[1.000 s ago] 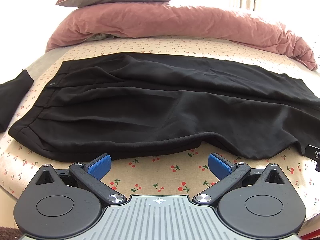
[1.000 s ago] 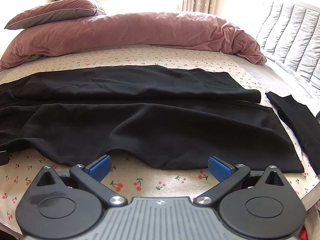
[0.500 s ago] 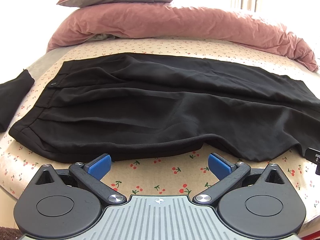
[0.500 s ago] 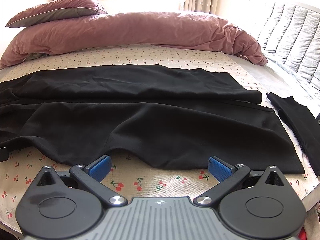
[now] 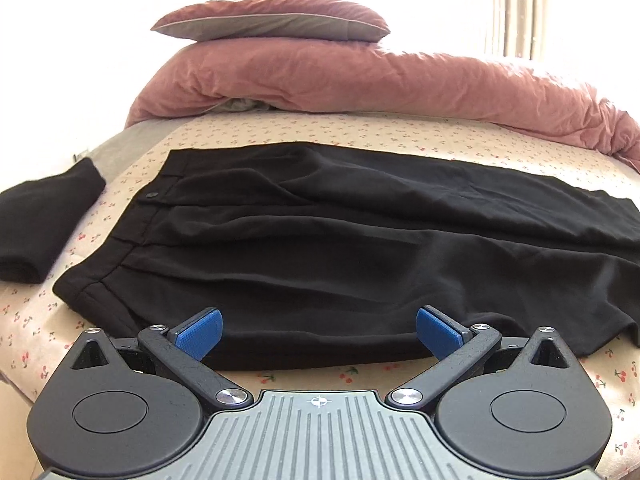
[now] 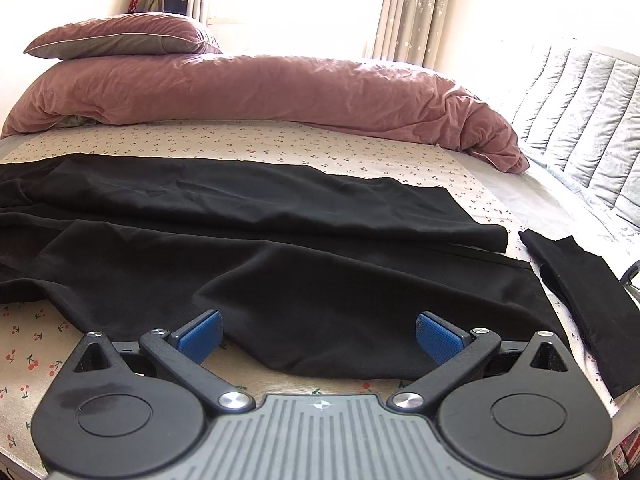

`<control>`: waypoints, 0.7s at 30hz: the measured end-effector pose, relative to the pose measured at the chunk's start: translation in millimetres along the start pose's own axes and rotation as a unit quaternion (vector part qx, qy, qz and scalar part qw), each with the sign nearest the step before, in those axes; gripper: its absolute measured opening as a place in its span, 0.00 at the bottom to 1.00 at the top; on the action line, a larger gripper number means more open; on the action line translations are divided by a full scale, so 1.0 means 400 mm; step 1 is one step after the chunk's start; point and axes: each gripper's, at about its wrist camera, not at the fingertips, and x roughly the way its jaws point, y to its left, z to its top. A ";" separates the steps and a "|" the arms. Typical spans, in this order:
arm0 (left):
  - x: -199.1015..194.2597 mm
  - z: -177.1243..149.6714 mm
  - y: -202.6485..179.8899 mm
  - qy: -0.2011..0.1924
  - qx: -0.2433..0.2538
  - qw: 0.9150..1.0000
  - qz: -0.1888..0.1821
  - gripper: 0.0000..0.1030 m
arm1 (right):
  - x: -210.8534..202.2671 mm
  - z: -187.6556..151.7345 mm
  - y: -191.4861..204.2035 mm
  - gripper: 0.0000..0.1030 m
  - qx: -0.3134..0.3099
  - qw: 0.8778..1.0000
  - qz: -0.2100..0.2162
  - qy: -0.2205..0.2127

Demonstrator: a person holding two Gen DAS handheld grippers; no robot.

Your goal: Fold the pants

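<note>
Black pants (image 5: 340, 248) lie spread flat across the bed, waistband with a button at the left, legs running off to the right. My left gripper (image 5: 318, 330) is open, its blue pads straddling the pants' near edge by the waist. In the right wrist view the leg ends of the pants (image 6: 320, 264) lie flat, hems at the right. My right gripper (image 6: 318, 334) is open too, its pads over the near edge of the front leg, nothing pinched.
The cherry-print sheet (image 5: 44, 332) covers the bed. A pink duvet (image 6: 280, 92) and pillow (image 5: 272, 24) lie along the far side. Folded black garments sit at the left (image 5: 36, 216) and right (image 6: 584, 284) bed edges. A grey quilted headboard (image 6: 588, 72) stands at the right.
Both grippers have moved forward toward the pants, so the near fabric edge now lies between their open pads. The left view has also shifted rightward along the waist.
</note>
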 end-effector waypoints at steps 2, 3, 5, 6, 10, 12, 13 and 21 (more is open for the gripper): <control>0.019 0.000 0.074 0.014 -0.023 1.000 -0.001 1.00 | 0.010 -0.007 -0.028 1.00 0.006 1.000 -0.002 0.007; 0.030 -0.004 0.118 0.022 -0.037 0.999 0.003 1.00 | 0.018 -0.014 -0.043 1.00 0.012 1.000 -0.003 0.016; 0.051 -0.012 0.205 0.035 -0.075 0.996 0.017 1.00 | 0.037 -0.028 -0.077 1.00 0.022 0.999 -0.005 0.039; 0.062 -0.017 0.250 0.042 -0.098 0.994 0.023 1.00 | 0.046 -0.036 -0.093 1.00 0.028 0.998 -0.008 0.051; 0.086 -0.037 0.412 0.041 -0.179 0.982 0.030 0.98 | 0.068 -0.074 -0.173 1.00 0.081 0.993 -0.015 0.082; 0.093 -0.047 0.465 0.033 -0.211 0.977 0.016 0.98 | 0.070 -0.099 -0.213 0.98 0.117 0.989 0.001 0.091; 0.097 -0.051 0.485 0.029 -0.227 0.973 0.005 0.97 | 0.071 -0.111 -0.233 0.97 0.136 0.986 0.004 0.096; 0.139 -0.077 0.531 0.004 -0.304 0.950 -0.075 0.42 | 0.043 -0.180 -0.386 0.78 0.308 0.950 0.002 0.047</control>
